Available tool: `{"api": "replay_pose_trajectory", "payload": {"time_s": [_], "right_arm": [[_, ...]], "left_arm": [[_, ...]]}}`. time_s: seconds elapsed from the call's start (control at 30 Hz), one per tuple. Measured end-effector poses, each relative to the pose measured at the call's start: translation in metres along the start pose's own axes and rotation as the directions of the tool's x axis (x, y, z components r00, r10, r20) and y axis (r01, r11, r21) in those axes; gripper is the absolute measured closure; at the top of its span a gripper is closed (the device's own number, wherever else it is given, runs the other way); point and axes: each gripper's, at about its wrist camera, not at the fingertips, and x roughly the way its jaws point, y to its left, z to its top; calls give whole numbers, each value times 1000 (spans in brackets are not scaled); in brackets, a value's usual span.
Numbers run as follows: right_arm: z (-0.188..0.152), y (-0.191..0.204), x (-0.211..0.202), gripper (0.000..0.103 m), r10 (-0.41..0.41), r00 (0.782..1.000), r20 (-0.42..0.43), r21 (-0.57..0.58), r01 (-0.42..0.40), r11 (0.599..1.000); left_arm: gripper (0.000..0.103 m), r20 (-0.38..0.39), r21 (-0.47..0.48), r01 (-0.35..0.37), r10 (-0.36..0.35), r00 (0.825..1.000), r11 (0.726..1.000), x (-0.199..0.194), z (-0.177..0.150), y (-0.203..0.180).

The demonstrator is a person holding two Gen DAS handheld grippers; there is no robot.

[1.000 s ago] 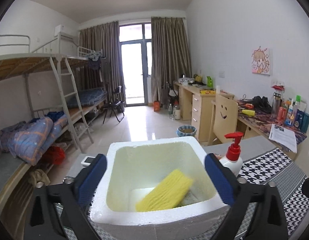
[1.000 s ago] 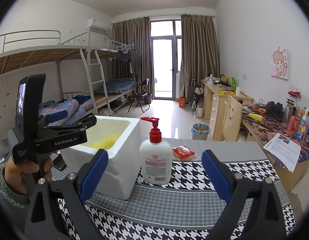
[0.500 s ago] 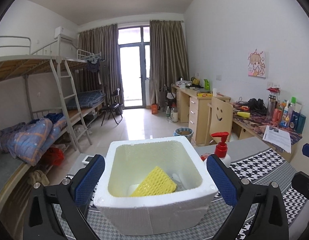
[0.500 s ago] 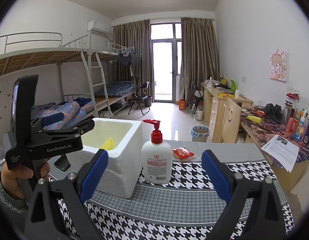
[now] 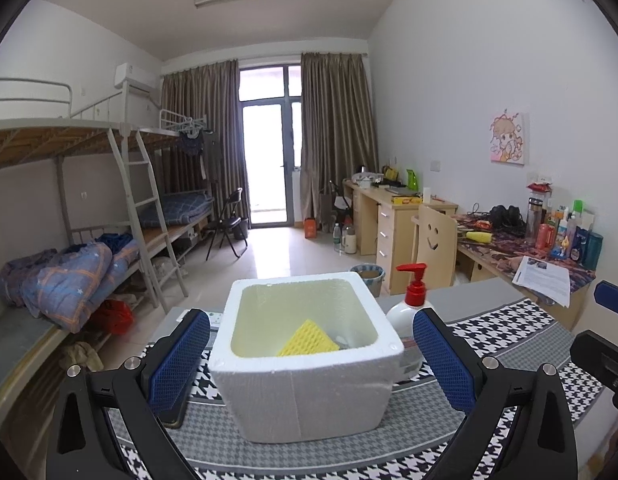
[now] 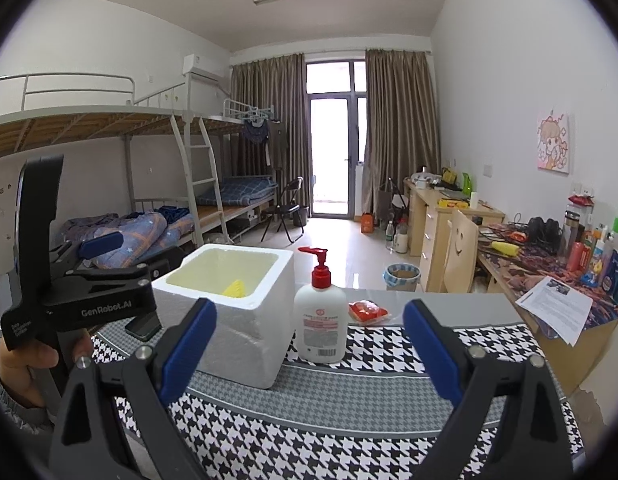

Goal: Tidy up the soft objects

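The yellow sponge point(image 5: 307, 340) lies tilted inside the white foam box point(image 5: 309, 372) on the bench point(image 6: 349, 396), seemingly settled. The left gripper point(image 5: 311, 354) has drawn back, fingers released and empty; the right gripper point(image 6: 309, 346) waits likewise spread near the lotion pump bottle point(image 6: 320, 320).

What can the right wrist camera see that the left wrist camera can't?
Only the right wrist view shows the red packet behind the lotion pump bottle, the bottle's label, and the hand holding the left gripper. Only the left wrist view looks deep into the foam box, showing the yellow sponge leaning inside. Both show box, sponge, bottle and houndstooth cloth.
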Motion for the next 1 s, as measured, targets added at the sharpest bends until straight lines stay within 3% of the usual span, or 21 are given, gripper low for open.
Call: {"api": "replay_pose_trajectory", "payload": {"time_s": [0.17,0.27,1.0], "right_arm": [[-3,3,-24,6,4,999,34,-2,-4,1000],[-5,5,-36,0,7,999,53,-2,-7,1000],[-51,31,-101,0,-11,993,117,-16,13,1000]], "left_arm": [[1,17,2,-15,15,1000,1000,-23,-2,-3],[1,36,-1,-17,17,999,1000,-39,-4,-6],[1,142,-41,-12,18,990,999,-136,-52,-18]]}}
